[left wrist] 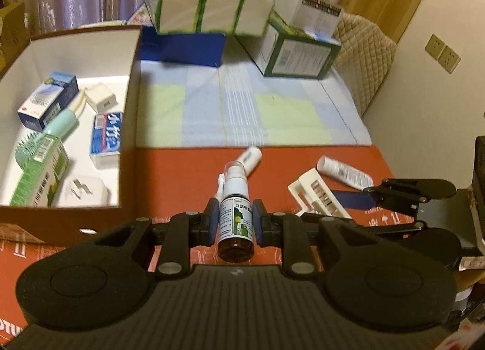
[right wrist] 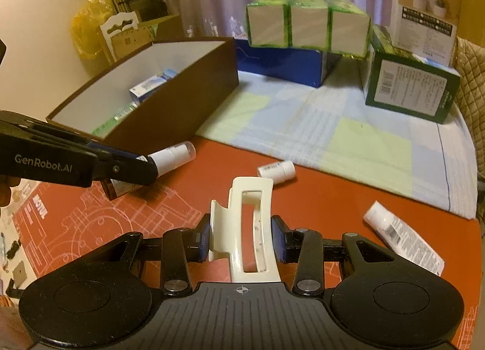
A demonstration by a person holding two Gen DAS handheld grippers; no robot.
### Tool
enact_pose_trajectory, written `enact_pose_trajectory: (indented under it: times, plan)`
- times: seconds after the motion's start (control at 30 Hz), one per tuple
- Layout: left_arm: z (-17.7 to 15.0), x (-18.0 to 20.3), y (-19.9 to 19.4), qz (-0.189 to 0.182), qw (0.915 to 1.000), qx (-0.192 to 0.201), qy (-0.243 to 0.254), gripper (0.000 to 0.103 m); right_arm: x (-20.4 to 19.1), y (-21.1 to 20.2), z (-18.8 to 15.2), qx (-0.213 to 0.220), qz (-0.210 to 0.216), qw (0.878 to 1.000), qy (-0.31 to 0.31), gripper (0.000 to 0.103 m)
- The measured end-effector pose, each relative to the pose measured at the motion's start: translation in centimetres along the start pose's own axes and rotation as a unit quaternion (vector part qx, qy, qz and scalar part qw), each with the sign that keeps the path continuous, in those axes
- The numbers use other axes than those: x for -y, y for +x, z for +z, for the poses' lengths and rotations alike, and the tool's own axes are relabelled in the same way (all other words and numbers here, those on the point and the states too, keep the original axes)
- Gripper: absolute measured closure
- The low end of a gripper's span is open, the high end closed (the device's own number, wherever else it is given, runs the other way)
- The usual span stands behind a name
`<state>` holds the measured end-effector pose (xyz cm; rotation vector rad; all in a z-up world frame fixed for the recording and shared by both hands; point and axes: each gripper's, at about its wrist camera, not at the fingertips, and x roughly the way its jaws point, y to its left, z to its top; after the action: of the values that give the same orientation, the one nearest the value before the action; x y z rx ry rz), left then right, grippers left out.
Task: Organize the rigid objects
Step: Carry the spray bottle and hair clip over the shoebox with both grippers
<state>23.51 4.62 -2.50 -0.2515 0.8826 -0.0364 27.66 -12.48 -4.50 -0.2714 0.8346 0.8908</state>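
My left gripper [left wrist: 235, 222] is shut on a brown spray bottle [left wrist: 235, 225] with a white nozzle and a green and white label, held above the red mat. It also shows in the right wrist view [right wrist: 169, 157], with the left gripper [right wrist: 133, 168] at the left. My right gripper [right wrist: 241, 239] is shut on a cream hair claw clip [right wrist: 242, 225]; the clip also shows in the left wrist view [left wrist: 318, 198], with the right gripper [left wrist: 357, 198]. The brown storage box [left wrist: 127, 125] with a white inside holds several small boxes and plugs, left of my left gripper.
A small white bottle [right wrist: 276, 170] and a white tube [right wrist: 403, 241] lie on the red mat [right wrist: 318, 198]. Behind it is a checked cloth [right wrist: 333, 135] with a blue box [right wrist: 282, 62], green tissue packs [right wrist: 306, 25] and a dark green carton [right wrist: 409, 86].
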Motion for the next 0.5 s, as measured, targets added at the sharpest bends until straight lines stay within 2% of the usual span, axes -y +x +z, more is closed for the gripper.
enact_pose_trajectory:
  times: [0.27, 0.5]
  plan:
    - [1.5, -2.2, -2.1, 0.004, 0.9995, 0.03, -0.009, 0.084, -1.7, 0.3, 2.6, 0.013, 0.014, 1.0, -0.003, 0.066]
    - [2.4, -5.6, -4.3, 0.02, 0.998, 0.054, -0.025, 0.084, -4.5, 1.3, 5.7, 0.028, 0.049, 0.998, -0.002, 0.066]
